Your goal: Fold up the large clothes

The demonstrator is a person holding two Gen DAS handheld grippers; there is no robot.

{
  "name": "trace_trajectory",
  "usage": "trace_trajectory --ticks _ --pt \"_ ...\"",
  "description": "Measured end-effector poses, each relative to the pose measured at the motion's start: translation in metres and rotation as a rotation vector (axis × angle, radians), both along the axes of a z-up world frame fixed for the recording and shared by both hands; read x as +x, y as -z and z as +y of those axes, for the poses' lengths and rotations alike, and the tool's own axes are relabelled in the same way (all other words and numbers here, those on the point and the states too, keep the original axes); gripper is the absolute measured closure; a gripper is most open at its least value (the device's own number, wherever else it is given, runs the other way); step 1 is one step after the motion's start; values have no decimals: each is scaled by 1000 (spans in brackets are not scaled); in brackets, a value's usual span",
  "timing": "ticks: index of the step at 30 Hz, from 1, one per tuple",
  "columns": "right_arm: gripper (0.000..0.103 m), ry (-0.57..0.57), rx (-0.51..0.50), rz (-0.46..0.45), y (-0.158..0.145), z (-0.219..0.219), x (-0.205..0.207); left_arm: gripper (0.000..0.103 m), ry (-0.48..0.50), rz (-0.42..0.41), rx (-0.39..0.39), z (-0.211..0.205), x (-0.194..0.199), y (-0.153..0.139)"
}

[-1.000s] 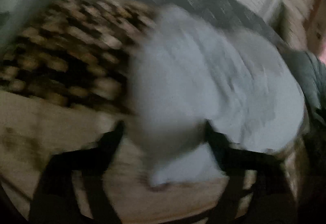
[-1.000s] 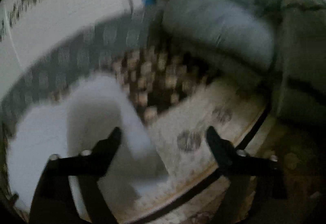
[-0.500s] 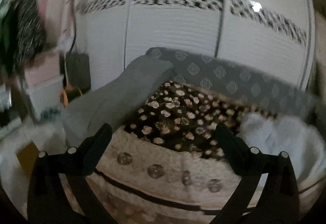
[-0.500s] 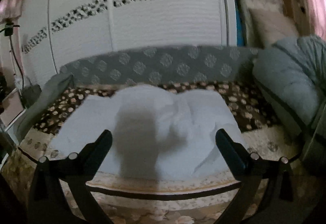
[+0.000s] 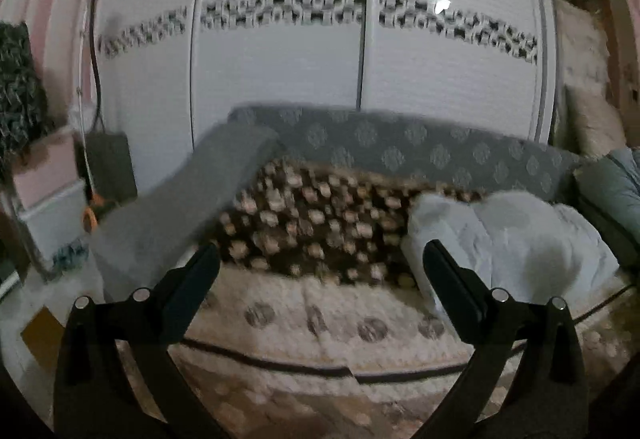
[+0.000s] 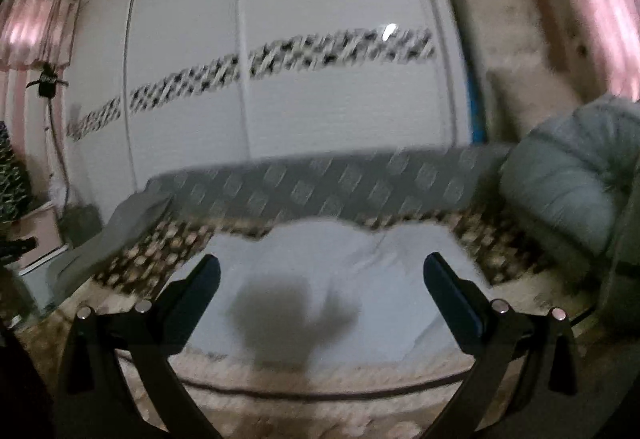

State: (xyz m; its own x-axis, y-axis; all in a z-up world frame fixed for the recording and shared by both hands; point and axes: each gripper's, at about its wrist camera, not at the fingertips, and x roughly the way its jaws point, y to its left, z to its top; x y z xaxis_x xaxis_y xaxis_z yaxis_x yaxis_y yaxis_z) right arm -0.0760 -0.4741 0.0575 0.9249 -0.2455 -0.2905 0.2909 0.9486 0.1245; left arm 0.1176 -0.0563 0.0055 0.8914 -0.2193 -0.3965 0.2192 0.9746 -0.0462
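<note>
Both the left claw (image 5: 318, 265) and right claw (image 6: 320, 275) are hanging wide open and empty before the bed (image 6: 400, 405), where the white garment (image 6: 340, 267) is lying bunched, so a careless grab is risking catching only one layer.

A low bed (image 5: 320, 315) fills the middle of a dim room. A white garment (image 6: 320, 279) lies heaped on its right half; the spotted blanket (image 5: 312, 227) to its left is bare, open room to reach across. A grey headboard cushion (image 5: 400, 147) closes the far side, with white wardrobe doors (image 5: 280, 79) rising directly behind it. A grey pillow (image 5: 180, 207) slopes along the bed's left end. A bulky grey duvet (image 6: 568, 183) crowds the right end, just beside the garment. Both the left gripper (image 5: 318, 267) and right gripper (image 6: 320, 275) hang spread wide, empty, above the near edge, with clear air before them.
</note>
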Motion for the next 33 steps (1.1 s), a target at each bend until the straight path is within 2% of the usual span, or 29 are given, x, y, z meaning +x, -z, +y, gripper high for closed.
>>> trace_trajectory --ticks 2,4,8,12,15,21,26,29,33 --pt "2 -18 1 33 3 4 5 3 -26 39 17 -2 8 7" --pt "2 -28 -5 50 7 6 7 3 -42 39 4 2 10 7" --pt "2 -60 -33 86 12 10 13 3 -83 29 -99 21 8 5" --pt "2 -44 -67 161 16 12 31 3 -108 61 -139 26 16 13" --pt "2 -50 -87 172 17 16 32 3 -112 62 -112 21 15 13" --pt "2 -36 -44 146 15 6 25 3 -116 53 54 -9 12 16" --pt "2 -5 29 128 17 -7 21 3 -93 27 30 -8 5 13" --pt "2 -5 29 133 18 -7 22 3 -106 27 10 -3 5 12" --pt "2 -12 11 140 18 -3 24 3 -99 36 27 -6 6 14"
